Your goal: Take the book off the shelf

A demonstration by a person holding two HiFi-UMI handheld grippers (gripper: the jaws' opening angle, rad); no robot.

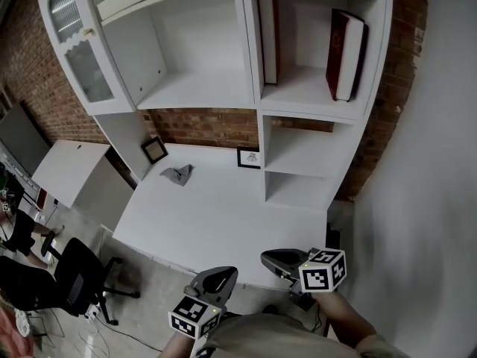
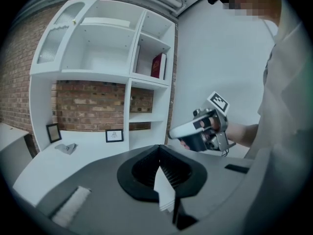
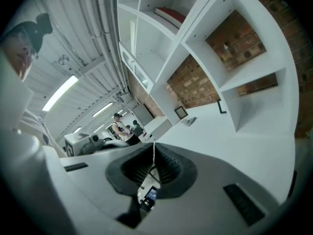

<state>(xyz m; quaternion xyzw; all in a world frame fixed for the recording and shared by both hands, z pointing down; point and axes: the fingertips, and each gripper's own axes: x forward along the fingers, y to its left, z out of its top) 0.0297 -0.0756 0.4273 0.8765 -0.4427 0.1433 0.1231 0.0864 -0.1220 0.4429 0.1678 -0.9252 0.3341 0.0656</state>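
Observation:
Two books stand in the shelf's (image 1: pixel 376 58) upper right compartment: a dark red one (image 1: pixel 345 54) leaning at the right and another (image 1: pixel 267 39) upright against the left wall. The left gripper view shows the red book (image 2: pixel 157 65) far off, and the right gripper view shows it (image 3: pixel 171 16) high up. Both grippers hang low at the near desk edge, well short of the books. My left gripper (image 1: pixel 232 271) (image 2: pixel 159 151) is shut and empty. My right gripper (image 1: pixel 265 258) (image 3: pixel 154 146) is also shut on nothing, and it appears in the left gripper view (image 2: pixel 172 133).
A white desk (image 1: pixel 223 222) lies under the shelves with a crumpled grey cloth (image 1: pixel 177 174) and two small framed pictures (image 1: pixel 154 149) (image 1: pixel 249 157). A glazed cabinet door (image 1: pixel 78 43) stands open at upper left. A black office chair (image 1: pixel 67 274) is at lower left.

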